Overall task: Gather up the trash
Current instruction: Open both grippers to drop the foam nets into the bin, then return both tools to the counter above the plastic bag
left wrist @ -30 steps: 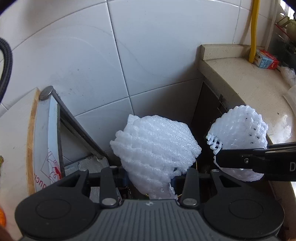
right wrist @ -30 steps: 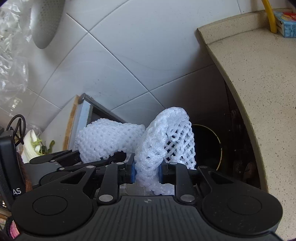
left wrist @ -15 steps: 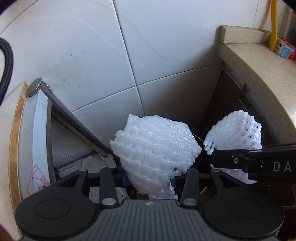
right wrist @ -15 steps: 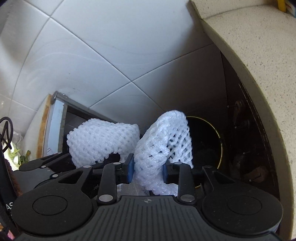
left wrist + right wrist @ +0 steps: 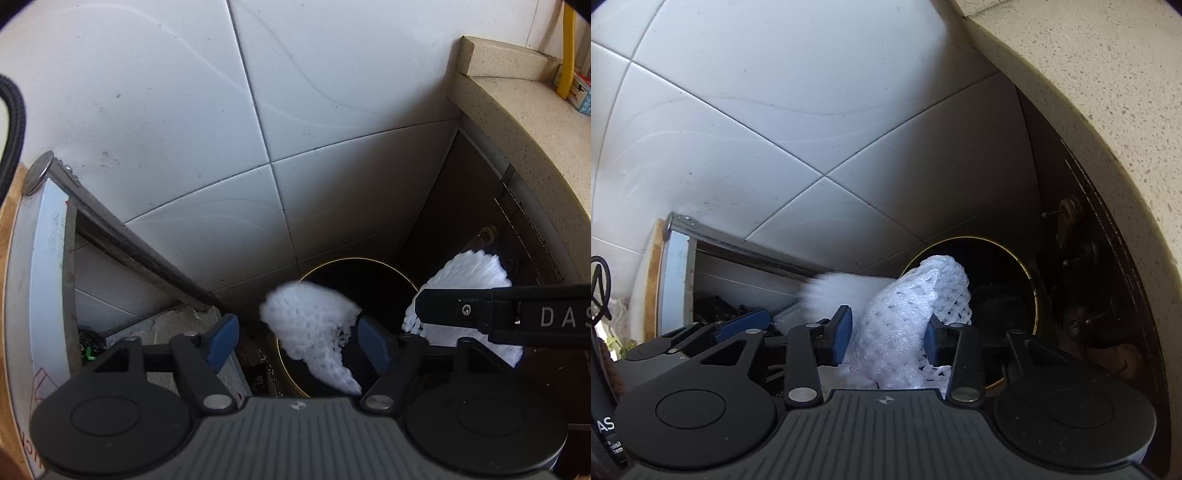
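A round black bin with a gold rim [image 5: 354,260] stands on the floor by the tiled wall; it also shows in the right wrist view [image 5: 1032,291]. My left gripper [image 5: 297,341] is open above it, and a white foam net [image 5: 310,325], blurred, is loose between the pads over the bin mouth. My right gripper [image 5: 890,334] has its pads spread; a second white foam net [image 5: 908,325] lies between them, touching neither pad clearly. That net also shows in the left wrist view [image 5: 469,275] behind the right finger.
A stone counter edge [image 5: 517,125] runs on the right above a dark cabinet front [image 5: 1082,280]. A metal-framed unit [image 5: 44,258] stands at the left. White wall tiles [image 5: 258,110] are behind the bin.
Both grippers have moved down toward the bin. The left gripper has opened and its foam net is dropping. The right gripper's pads have spread apart around its net.
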Action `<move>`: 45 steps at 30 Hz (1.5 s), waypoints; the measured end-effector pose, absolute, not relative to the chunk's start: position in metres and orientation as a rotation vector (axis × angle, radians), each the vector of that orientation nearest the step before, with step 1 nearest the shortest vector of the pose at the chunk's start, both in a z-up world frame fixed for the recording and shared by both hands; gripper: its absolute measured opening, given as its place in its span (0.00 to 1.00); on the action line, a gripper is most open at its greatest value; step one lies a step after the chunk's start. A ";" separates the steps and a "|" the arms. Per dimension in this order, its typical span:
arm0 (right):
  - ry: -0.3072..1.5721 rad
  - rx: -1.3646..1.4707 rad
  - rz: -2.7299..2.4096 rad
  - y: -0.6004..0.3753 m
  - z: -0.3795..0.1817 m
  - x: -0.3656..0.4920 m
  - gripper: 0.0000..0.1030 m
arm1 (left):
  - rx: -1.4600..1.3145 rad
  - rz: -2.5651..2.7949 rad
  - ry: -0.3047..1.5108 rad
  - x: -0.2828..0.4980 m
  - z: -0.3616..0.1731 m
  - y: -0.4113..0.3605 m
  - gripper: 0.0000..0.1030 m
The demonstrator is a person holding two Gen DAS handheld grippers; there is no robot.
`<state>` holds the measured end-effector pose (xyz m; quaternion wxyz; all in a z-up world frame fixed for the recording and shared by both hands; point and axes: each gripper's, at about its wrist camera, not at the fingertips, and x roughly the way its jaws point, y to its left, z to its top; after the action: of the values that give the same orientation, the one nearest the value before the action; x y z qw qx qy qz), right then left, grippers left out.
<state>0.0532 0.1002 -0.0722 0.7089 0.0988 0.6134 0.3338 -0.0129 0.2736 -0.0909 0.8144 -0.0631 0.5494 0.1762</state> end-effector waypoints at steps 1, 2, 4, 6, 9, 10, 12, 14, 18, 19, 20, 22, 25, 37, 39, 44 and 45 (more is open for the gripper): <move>1.364 0.223 0.735 0.100 -0.073 0.054 0.49 | -0.135 0.377 1.170 -0.012 -0.091 0.274 0.72; 1.366 0.225 0.728 0.100 -0.075 0.055 0.49 | -0.138 0.381 1.170 -0.012 -0.091 0.275 0.72; 1.368 0.234 0.716 0.101 -0.078 0.056 0.50 | -0.164 0.385 1.175 -0.011 -0.091 0.280 0.72; 1.371 0.241 0.708 0.101 -0.080 0.058 0.50 | -0.185 0.389 1.175 -0.011 -0.091 0.283 0.72; 1.371 0.250 0.718 0.101 -0.080 0.058 0.50 | -0.191 0.388 1.170 -0.012 -0.089 0.285 0.72; 1.376 0.263 0.726 0.102 -0.081 0.059 0.51 | -0.197 0.387 1.163 -0.012 -0.087 0.286 0.72; 1.385 0.284 0.726 0.105 -0.084 0.060 0.52 | -0.194 0.395 1.147 -0.013 -0.082 0.286 0.72; 1.358 0.264 0.720 0.108 -0.084 0.060 0.55 | -0.183 0.398 1.135 -0.015 -0.078 0.286 0.72; 1.404 0.311 0.689 0.106 -0.094 0.066 0.62 | -0.191 0.397 1.131 -0.019 -0.075 0.286 0.72; 1.401 0.311 0.679 0.105 -0.096 0.067 0.61 | -0.197 0.395 1.134 -0.019 -0.075 0.286 0.72; 1.392 0.278 0.663 0.106 -0.097 0.067 0.61 | -0.199 0.392 1.135 -0.020 -0.075 0.287 0.72; 1.411 0.279 0.650 0.106 -0.100 0.067 0.59 | -0.194 0.395 1.133 -0.021 -0.074 0.286 0.72; 1.395 0.254 0.642 0.106 -0.097 0.064 0.59 | -0.200 0.388 1.131 -0.021 -0.073 0.286 0.72; 1.239 0.223 0.570 0.060 -0.045 0.054 0.59 | -0.153 0.259 1.082 -0.007 -0.050 0.248 0.72; 1.199 0.225 0.538 0.043 -0.033 0.052 0.59 | -0.134 0.228 1.068 -0.003 -0.044 0.236 0.72; 1.084 0.232 0.460 -0.003 0.005 0.040 0.60 | -0.088 0.112 1.026 0.010 -0.025 0.195 0.72; 1.061 0.232 0.448 -0.012 0.012 0.036 0.60 | -0.079 0.090 1.017 0.012 -0.021 0.186 0.72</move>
<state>0.0363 -0.0120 0.0120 0.8324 0.1093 0.5005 0.2113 0.0122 0.1863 -0.0214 0.8717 -0.0376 0.4867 0.0432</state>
